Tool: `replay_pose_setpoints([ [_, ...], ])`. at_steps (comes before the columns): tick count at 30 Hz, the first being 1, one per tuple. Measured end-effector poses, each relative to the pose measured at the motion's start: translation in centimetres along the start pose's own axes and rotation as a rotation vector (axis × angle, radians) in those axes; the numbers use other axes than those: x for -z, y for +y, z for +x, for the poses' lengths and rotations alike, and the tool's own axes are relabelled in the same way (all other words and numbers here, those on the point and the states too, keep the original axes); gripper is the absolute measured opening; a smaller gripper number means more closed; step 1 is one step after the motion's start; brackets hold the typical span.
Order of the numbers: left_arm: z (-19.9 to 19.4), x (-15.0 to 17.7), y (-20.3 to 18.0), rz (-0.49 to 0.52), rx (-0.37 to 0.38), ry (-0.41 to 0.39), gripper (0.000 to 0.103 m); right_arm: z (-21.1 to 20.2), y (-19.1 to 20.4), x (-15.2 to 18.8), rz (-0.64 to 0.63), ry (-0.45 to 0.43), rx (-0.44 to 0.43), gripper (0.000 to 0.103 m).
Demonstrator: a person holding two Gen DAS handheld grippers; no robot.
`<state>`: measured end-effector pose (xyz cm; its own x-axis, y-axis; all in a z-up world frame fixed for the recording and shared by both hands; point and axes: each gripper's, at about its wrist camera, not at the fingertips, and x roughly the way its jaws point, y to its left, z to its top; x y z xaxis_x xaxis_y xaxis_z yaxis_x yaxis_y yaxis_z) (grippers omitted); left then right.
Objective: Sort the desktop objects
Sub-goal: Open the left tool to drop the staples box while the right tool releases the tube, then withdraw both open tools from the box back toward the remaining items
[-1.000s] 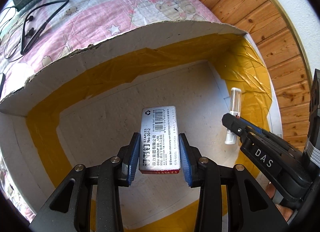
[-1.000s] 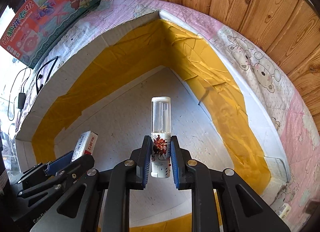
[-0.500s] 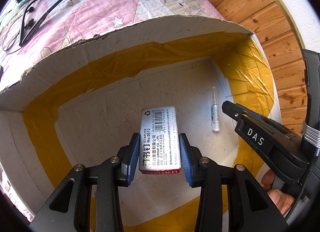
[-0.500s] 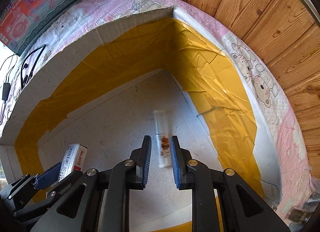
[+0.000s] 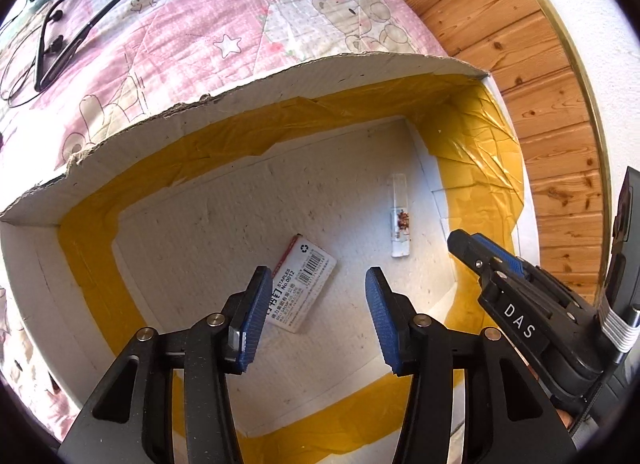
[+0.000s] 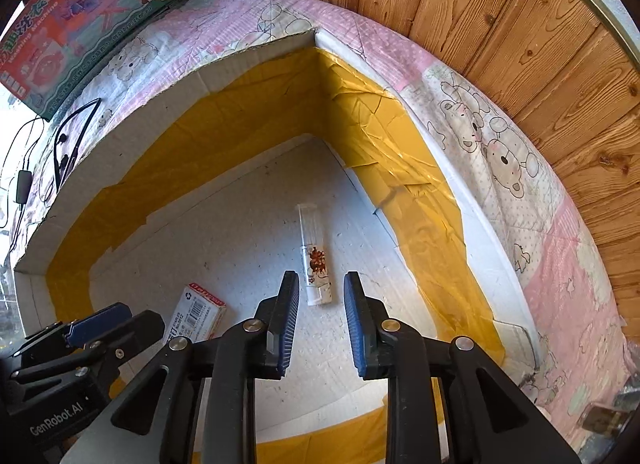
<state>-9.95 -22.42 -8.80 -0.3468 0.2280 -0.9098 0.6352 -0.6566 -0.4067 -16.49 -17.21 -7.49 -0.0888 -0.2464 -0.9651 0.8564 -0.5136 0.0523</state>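
Lying flat on the floor of the cardboard box (image 5: 256,75), the staples box (image 5: 304,284) and the clear tube (image 6: 314,256) rest well apart. Above them the left gripper (image 5: 314,320) is opening wide, empty. The right gripper (image 6: 321,320) is opening too, narrower, gripping nothing.

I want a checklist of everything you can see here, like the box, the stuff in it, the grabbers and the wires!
Surface: pink bear-print quilt with an open white box on it, yellow tape lining the walls.
Job's things: staples box and small clear tube lying apart on the box floor, neither one held.
Clutter: toy carton beyond the box.
Grippers: left gripper above the staples box, jaws opening, nothing between the pads; right gripper above the tube, jaws opening, not touching it.
Cables: black neckband earphones with thin wires on the quilt.
Surroundings: wooden wall panelling.
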Motion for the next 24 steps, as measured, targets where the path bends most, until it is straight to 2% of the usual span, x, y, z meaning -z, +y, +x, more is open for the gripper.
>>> replay_pose_setpoints([
  [4,-1.2,0.5,-0.7,0.026,0.005,-0.016,0.051,-0.5,-0.2,0.5,-0.008,-0.004,-0.011,0.028],
  [8,-2.7,1.4,-1.6,0.062,0.017,-0.037,0.051,-1.5,0.3,1.3,-0.014,-0.022,-0.024,0.037],
  [19,-6.1,4.1,-2.9,0.148,0.03,-0.101,0.051,-7.4,0.7,5.8,-0.008,-0.191,-0.022,0.04],
  [24,-7.4,5.3,-3.2,0.189,0.026,-0.133,0.051,-9.8,0.4,7.8,0.026,-0.26,-0.046,0.04],
])
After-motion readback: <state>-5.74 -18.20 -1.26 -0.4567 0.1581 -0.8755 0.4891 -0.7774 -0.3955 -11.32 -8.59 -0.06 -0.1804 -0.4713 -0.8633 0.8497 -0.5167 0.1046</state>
